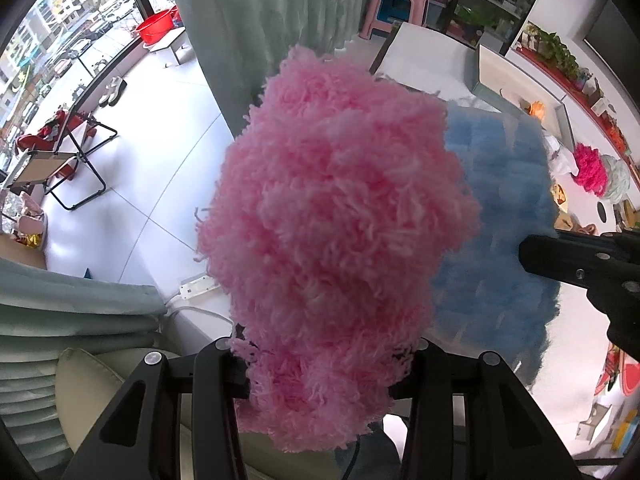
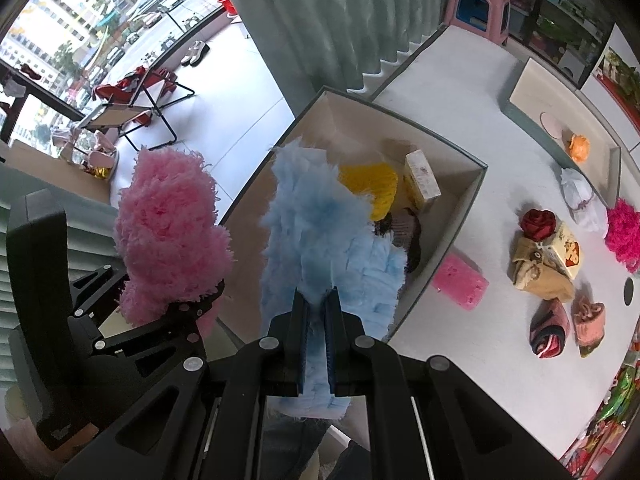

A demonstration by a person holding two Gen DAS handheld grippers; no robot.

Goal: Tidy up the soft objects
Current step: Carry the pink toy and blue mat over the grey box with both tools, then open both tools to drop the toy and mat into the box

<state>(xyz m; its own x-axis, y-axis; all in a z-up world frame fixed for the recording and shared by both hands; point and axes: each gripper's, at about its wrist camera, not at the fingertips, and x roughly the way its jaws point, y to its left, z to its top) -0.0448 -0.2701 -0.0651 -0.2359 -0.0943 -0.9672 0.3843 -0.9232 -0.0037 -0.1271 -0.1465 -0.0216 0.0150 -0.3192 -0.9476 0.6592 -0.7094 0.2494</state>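
Left gripper (image 1: 320, 364), at bottom centre of its view, clamps the pink fluffy yarn ball (image 1: 336, 248), light and squashy. Right gripper (image 2: 316, 344), low centre, pinches the blue plush cloth (image 2: 324, 240) over the cardboard box (image 2: 452, 240) (limp; an edge grip suits).

Left tongs (image 2: 176, 304) and right tongs (image 2: 316, 320), both pointing steeply downward, side by side. Left jaws are partly closed, gripping a pink fluffy object (image 1: 336, 240). Right jaws are almost together, pinching a blue fluffy object (image 2: 324, 236) between their pads.
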